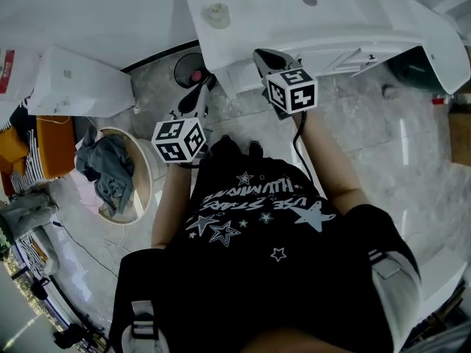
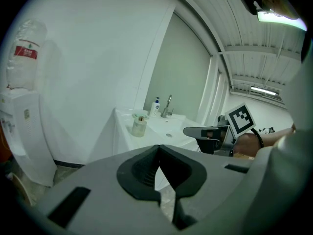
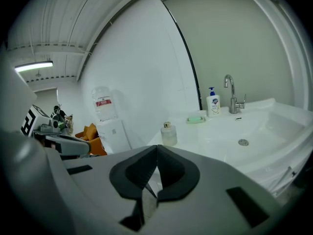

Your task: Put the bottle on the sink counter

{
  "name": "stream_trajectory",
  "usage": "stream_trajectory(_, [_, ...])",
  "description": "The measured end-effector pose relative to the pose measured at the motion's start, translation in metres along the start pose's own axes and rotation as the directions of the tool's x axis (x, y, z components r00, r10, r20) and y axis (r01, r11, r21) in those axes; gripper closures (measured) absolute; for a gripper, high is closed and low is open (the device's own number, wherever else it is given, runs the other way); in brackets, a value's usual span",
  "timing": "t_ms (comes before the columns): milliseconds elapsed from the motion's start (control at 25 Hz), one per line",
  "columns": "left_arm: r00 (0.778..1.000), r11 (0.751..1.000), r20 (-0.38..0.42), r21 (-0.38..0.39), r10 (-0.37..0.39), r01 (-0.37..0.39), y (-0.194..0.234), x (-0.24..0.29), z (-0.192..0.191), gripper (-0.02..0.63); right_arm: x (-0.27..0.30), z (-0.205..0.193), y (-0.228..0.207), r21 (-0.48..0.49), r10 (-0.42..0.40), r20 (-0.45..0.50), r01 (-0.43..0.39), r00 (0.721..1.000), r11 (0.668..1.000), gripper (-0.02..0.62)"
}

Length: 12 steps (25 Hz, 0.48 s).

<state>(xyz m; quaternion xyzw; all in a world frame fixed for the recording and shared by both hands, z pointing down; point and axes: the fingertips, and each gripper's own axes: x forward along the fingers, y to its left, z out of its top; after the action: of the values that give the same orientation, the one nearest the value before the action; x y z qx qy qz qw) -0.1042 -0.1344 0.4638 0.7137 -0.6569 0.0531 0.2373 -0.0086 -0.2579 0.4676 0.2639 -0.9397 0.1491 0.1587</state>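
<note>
A small clear bottle [image 1: 216,13] with a round cap stands upright on the white sink counter [image 1: 257,20]. It also shows as the bottle [image 2: 139,126] near the counter's edge and as the bottle [image 3: 168,134] left of the basin. Neither gripper touches it. My left gripper [image 1: 200,88] is held below the counter's front, its jaws shut and empty [image 2: 157,166]. My right gripper [image 1: 263,56] sits at the counter's front edge, also shut with nothing between its jaws [image 3: 156,169].
A soap dispenser [image 3: 212,103], a green soap dish [image 3: 195,119] and a faucet [image 3: 232,96] stand at the back of the basin. A water dispenser [image 1: 81,79] is on the left, with a round basket of clothes [image 1: 110,171] and a floor fan [image 1: 193,70] nearby.
</note>
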Motion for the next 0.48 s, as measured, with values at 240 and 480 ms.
stream_trajectory(240, [1.000, 1.000, -0.021, 0.006, -0.020, 0.020, -0.001, 0.003, -0.009, 0.598, -0.005, -0.015, 0.001, 0.001, -0.018, -0.017, 0.018, 1.000, 1.000, 0.589])
stream_trajectory(480, [0.997, 0.998, -0.025, -0.005, -0.070, 0.070, 0.000, -0.009, -0.018, 0.598, -0.015, -0.024, 0.021, -0.001, -0.049, -0.033, 0.049, 0.998, 0.999, 0.589])
